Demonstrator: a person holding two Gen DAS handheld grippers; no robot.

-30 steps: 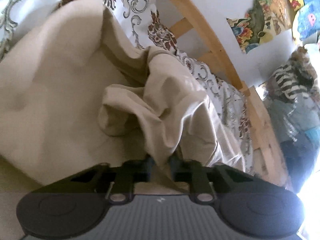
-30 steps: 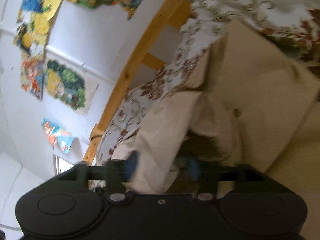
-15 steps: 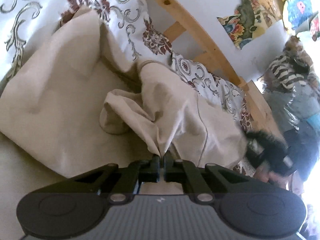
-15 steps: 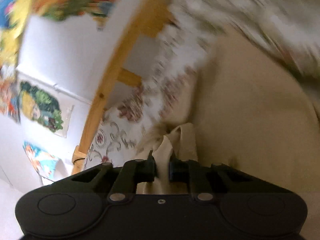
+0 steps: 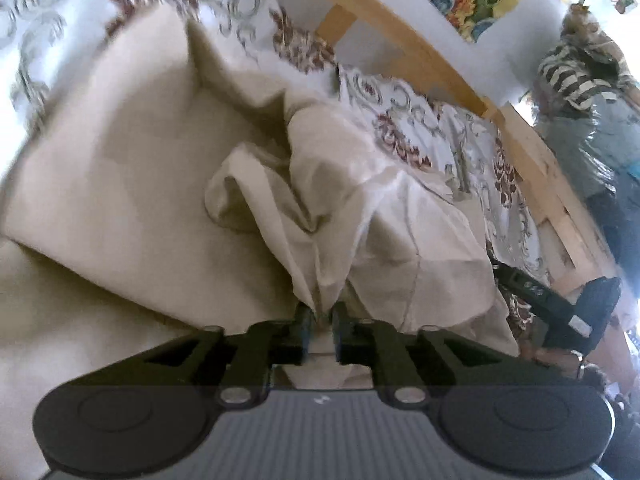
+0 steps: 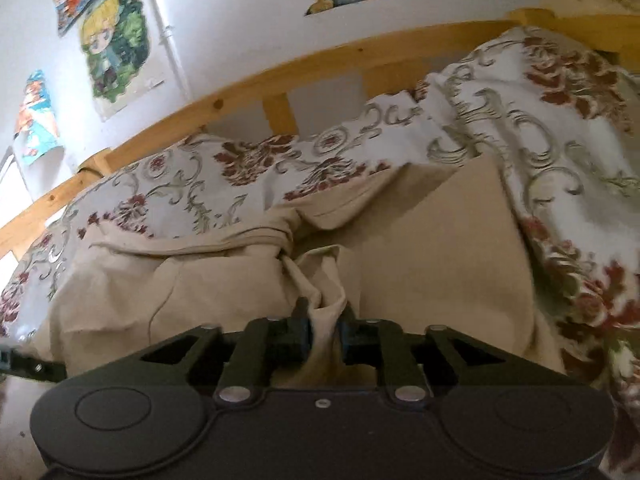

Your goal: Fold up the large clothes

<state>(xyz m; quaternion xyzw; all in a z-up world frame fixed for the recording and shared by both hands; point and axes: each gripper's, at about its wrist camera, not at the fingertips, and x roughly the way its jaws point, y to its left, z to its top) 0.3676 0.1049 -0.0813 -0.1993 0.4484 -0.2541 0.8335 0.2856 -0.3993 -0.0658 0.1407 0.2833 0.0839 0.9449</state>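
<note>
A large beige garment (image 5: pixel 120 184) lies rumpled on a bed with a floral cover (image 5: pixel 420 120). My left gripper (image 5: pixel 320 322) is shut on a bunched fold of it, and cloth rises in a ridge in front of the fingers. My right gripper (image 6: pixel 324 328) is shut on another bunched fold of the same garment (image 6: pixel 440 248). The right gripper also shows at the right edge of the left wrist view (image 5: pixel 568 316), low beside the garment's edge.
A wooden bed rail (image 6: pixel 280 80) runs behind the bed, against a white wall with colourful posters (image 6: pixel 116 44). The floral cover (image 6: pixel 540 128) is heaped to the right of the garment. Striped and dark clothes hang at the far right (image 5: pixel 580 80).
Both grippers have closed on folds of the garment. The right wrist view has swung from tilted to level with the bed. The left gripper has drawn back slightly with the cloth.
</note>
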